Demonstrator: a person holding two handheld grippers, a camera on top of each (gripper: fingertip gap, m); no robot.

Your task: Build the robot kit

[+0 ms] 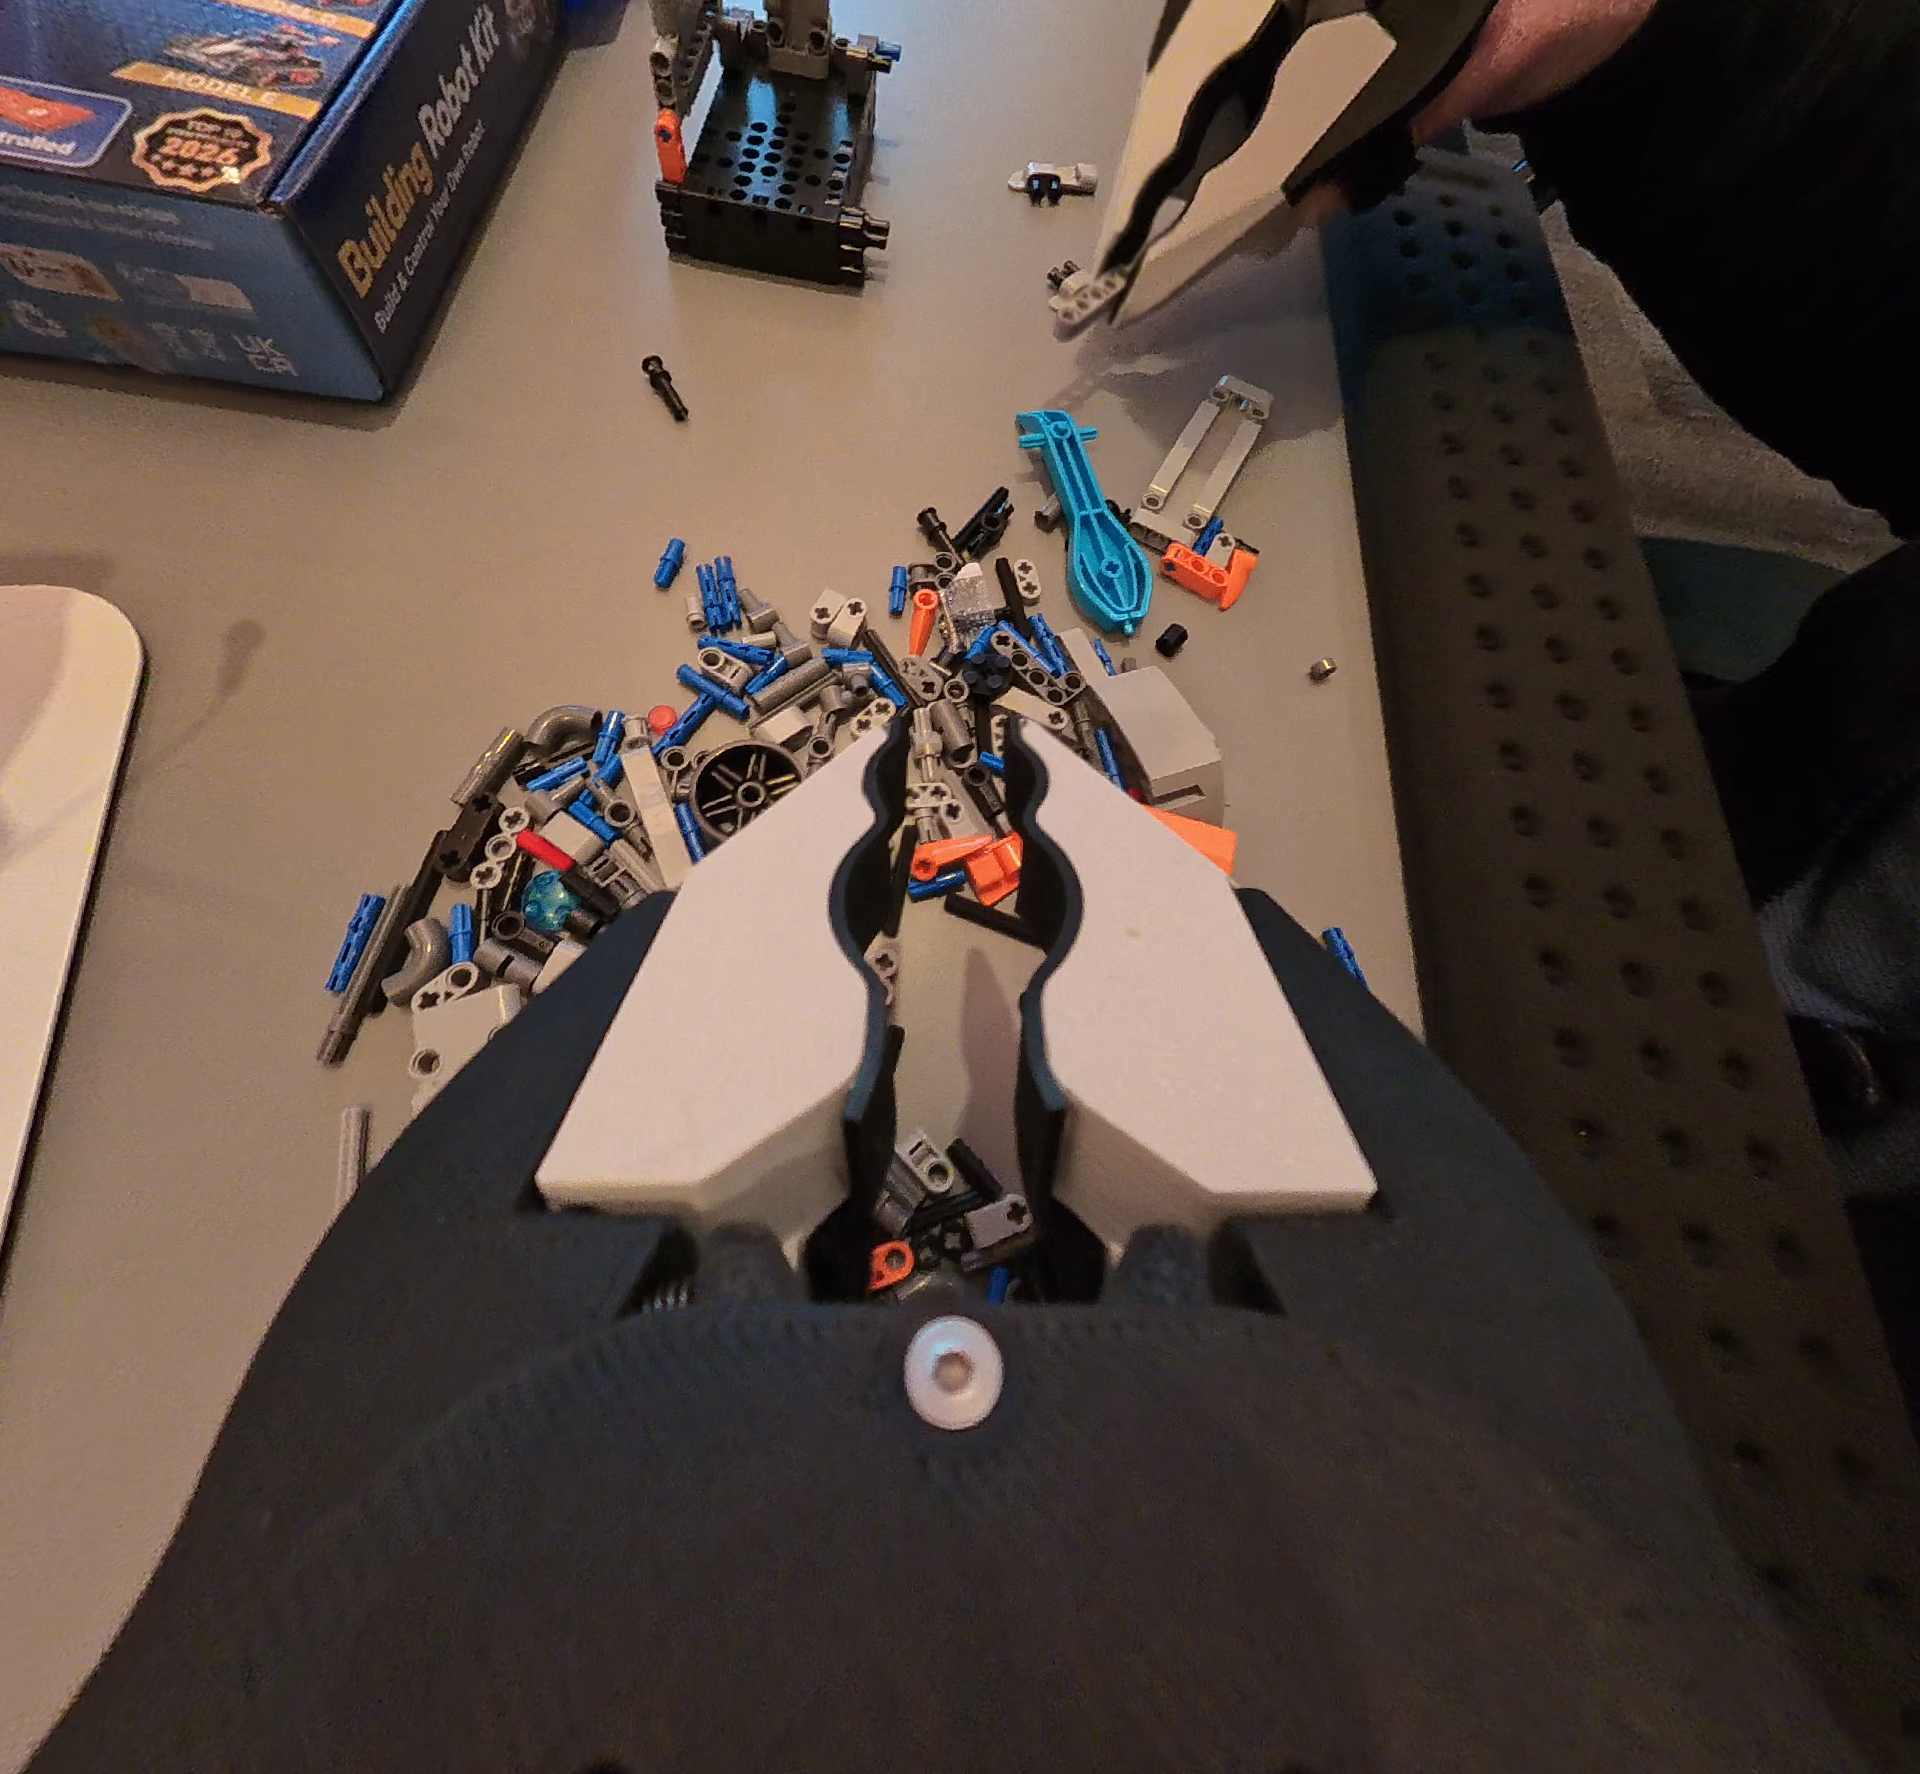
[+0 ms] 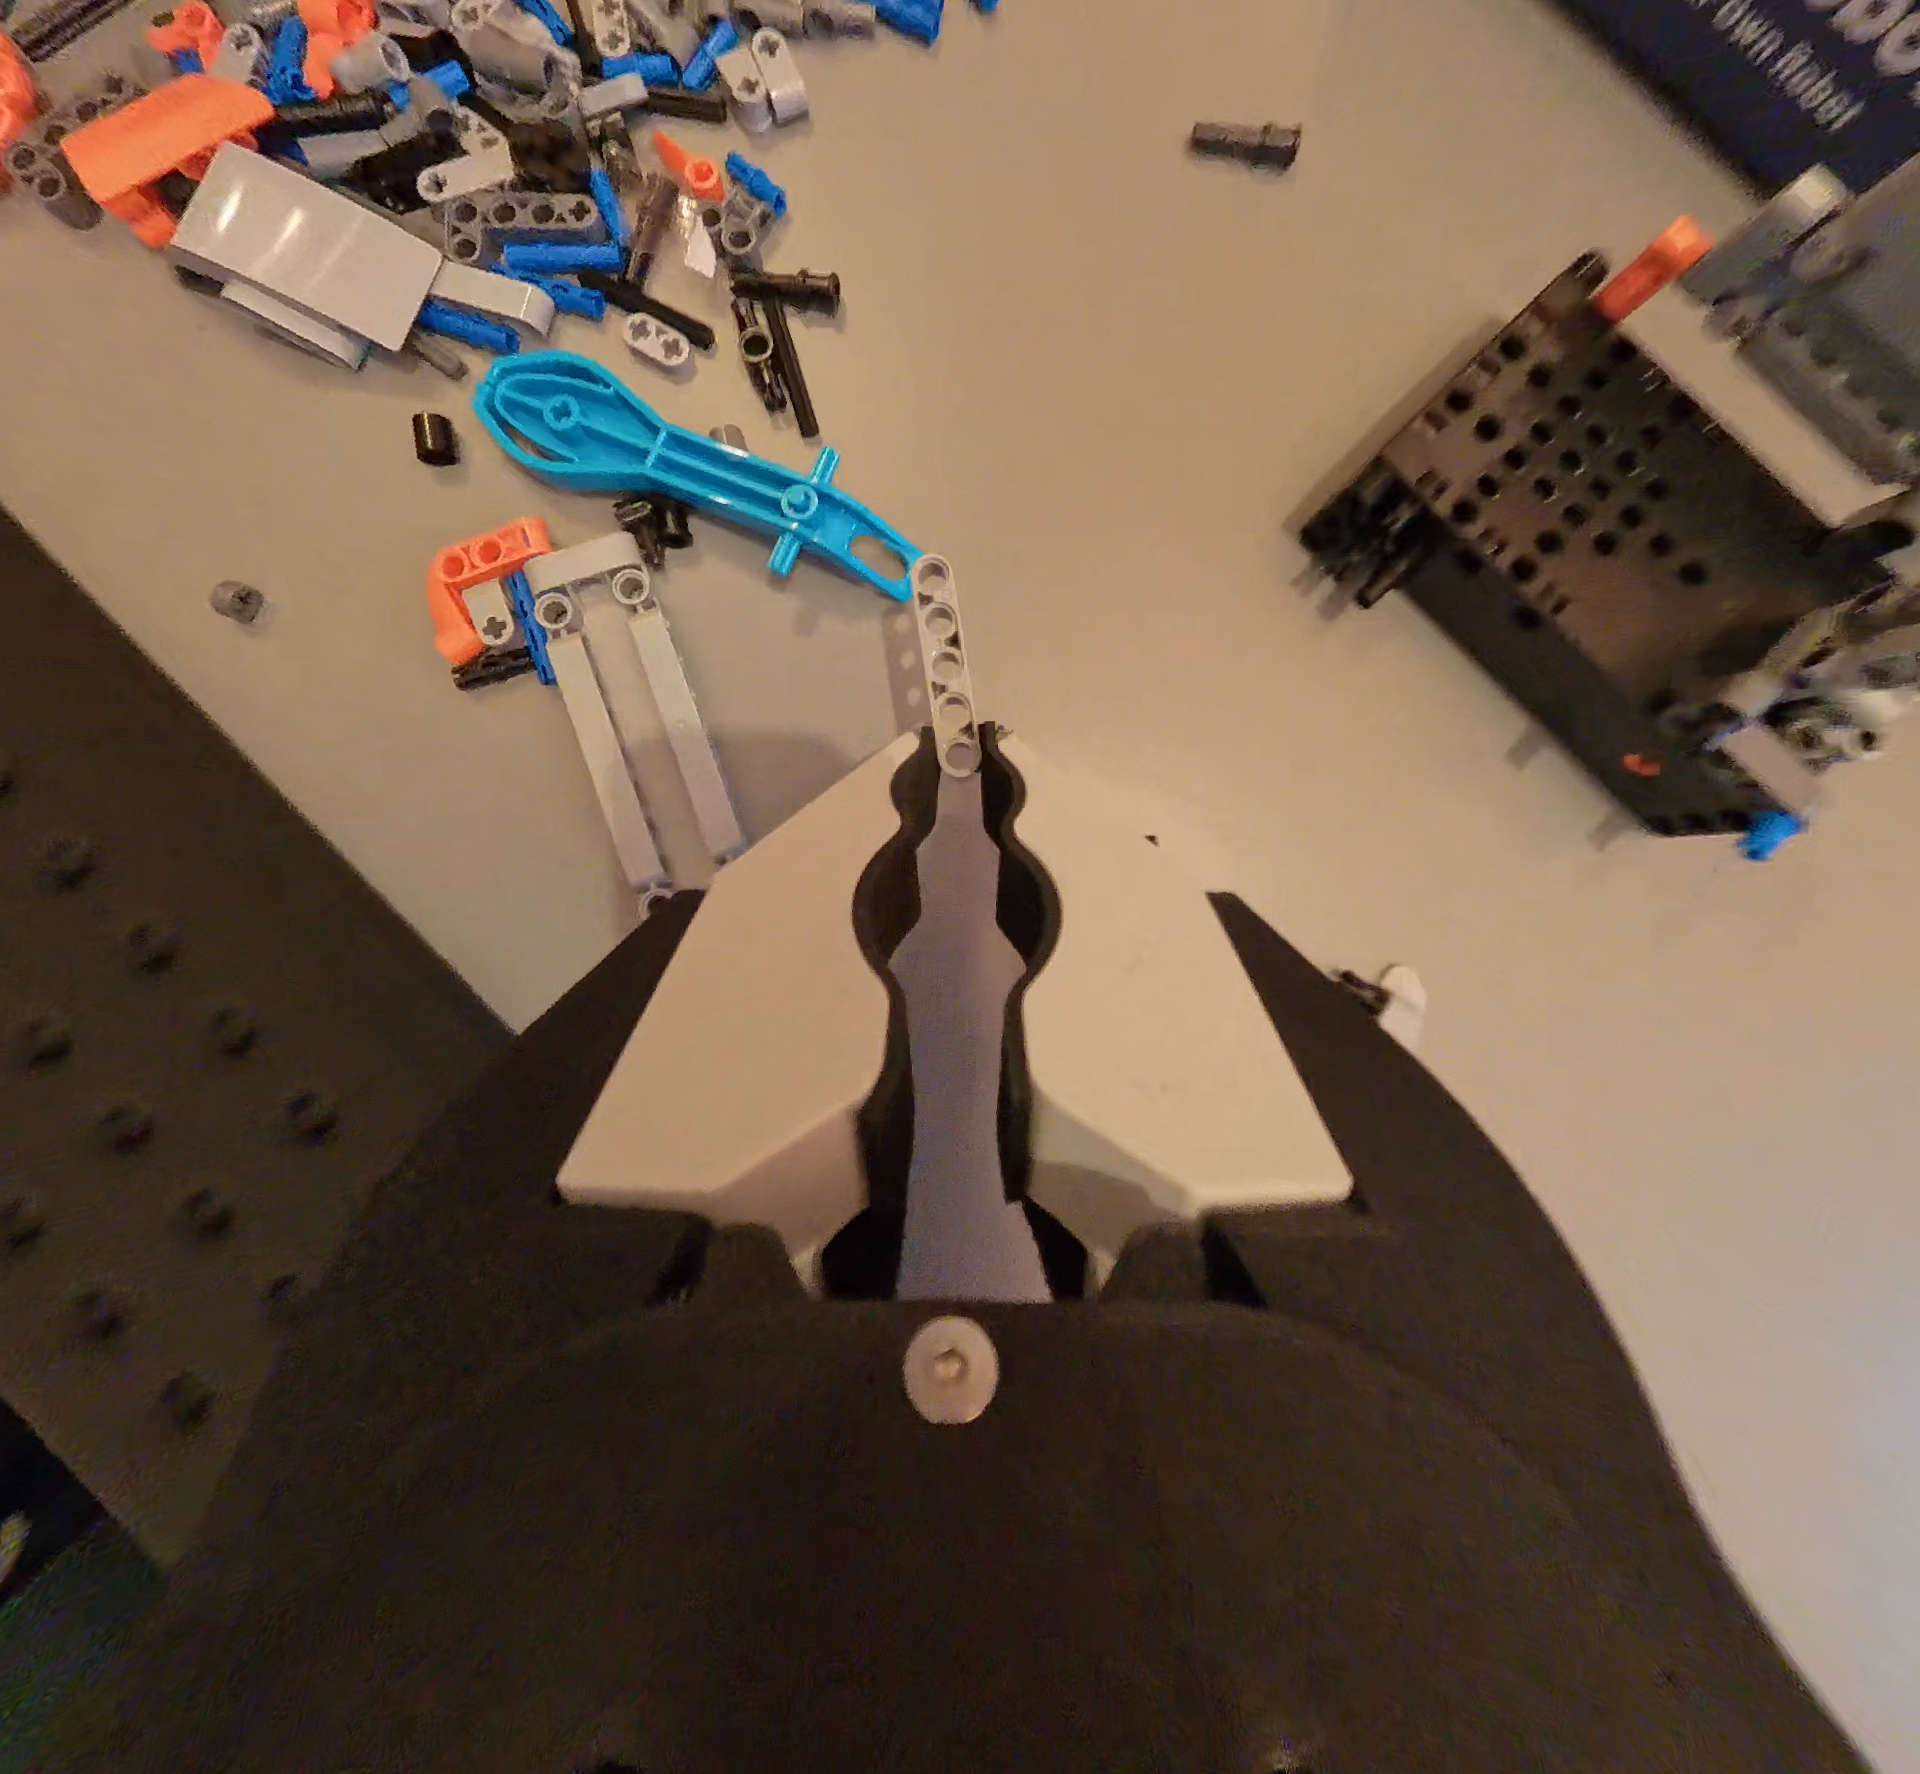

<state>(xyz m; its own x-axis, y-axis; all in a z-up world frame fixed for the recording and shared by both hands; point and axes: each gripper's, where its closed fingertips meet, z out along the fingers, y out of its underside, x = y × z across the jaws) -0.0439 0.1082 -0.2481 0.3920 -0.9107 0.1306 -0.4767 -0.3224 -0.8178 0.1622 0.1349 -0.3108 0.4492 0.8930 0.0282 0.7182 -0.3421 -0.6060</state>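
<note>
Grey holed beam (image 2: 943, 664) sits pinched at one end in the right gripper (image 2: 956, 748), just beside the turquoise tool (image 2: 665, 467). A firm, level grip suits it. Left gripper (image 1: 951, 737) hovers unclenched, empty, over the parts pile (image 1: 727, 768) on the table (image 1: 416, 498).

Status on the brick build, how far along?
Done: black perforated base with grey uprights stands assembled. In hand: right gripper is shut on a grey holed beam; left gripper hovers open over the loose pile. Left: most parts are unsorted.
</note>
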